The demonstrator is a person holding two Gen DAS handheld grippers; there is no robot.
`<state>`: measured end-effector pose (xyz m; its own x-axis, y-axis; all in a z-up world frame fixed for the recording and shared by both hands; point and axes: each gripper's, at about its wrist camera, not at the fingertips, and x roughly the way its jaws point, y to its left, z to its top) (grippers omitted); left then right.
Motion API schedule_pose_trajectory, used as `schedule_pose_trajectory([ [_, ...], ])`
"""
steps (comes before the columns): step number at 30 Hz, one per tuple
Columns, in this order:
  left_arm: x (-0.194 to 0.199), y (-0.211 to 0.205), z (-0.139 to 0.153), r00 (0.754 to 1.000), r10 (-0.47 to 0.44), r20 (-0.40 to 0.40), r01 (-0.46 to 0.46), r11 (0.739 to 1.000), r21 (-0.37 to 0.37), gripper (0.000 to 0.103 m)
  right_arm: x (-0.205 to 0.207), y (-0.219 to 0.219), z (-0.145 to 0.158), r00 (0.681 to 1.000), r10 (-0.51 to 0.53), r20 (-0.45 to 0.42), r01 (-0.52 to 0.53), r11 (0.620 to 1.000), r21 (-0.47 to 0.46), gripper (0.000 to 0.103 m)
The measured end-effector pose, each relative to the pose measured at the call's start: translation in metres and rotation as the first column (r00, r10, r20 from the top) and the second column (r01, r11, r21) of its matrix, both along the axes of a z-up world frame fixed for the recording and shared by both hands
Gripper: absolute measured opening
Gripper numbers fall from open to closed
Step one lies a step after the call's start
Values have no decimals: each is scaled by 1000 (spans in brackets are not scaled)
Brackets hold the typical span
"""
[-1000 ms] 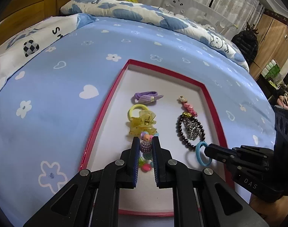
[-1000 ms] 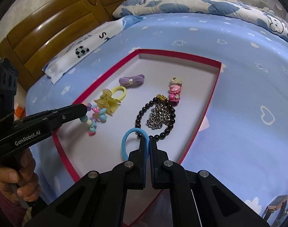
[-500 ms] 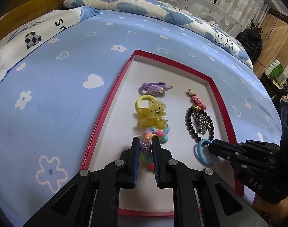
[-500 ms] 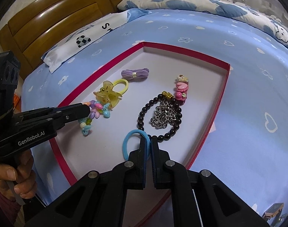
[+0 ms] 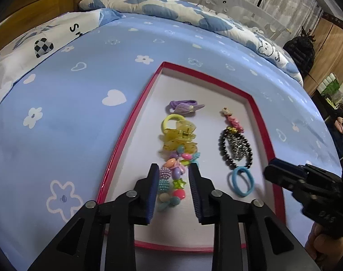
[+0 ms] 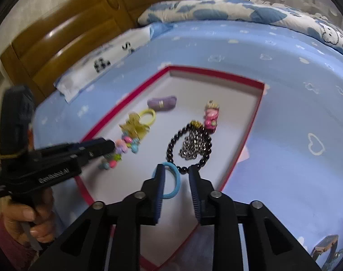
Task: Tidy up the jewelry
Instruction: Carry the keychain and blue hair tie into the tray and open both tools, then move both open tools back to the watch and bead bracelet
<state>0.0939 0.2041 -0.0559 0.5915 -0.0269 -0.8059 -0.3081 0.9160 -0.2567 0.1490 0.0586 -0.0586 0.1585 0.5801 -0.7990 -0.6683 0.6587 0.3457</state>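
Left wrist view shows the left claw [image 5: 174, 187] with jaws just parted, open astride the multicoloured plastic bead bracelet [image 5: 172, 179] lying inside the red-rimmed white tray [image 5: 128, 133] on the bed. That strand's long axis runs straight ahead, away from the claw. The right claw [image 6: 177, 188], likewise just opened, gapes around the released blue elastic hair tie [image 6: 172, 181], nearer that hand.

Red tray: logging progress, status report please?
Left tool just opened, colourful bead bracelet released. Right tool just opened, blue hair tie loose. Red tray unobstructed.
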Motion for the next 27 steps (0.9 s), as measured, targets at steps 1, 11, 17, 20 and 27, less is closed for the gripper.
schedule_pose_trajectory([
  [1,-1,-1,2,1000,0,5,0,1000,1,33,0,-5,4,1000,-9,3,9,1000,18,33],
  [11,-26,-27,32,996,-27,81,29,999,-31,62,-2,-76,38,982,-180,50,173,978,118,52],
  [17,-35,-49,46,991,-74,108,79,996,-44,73,0,-133,48,948,-311,62,301,945,132,61],
  [20,-36,-58,50,989,-99,112,105,993,-53,74,-1,-161,52,929,-364,70,353,926,132,64],
  [27,-31,-89,58,977,-179,117,186,981,-46,74,-9,-228,57,863,-499,78,487,864,129,65],
])
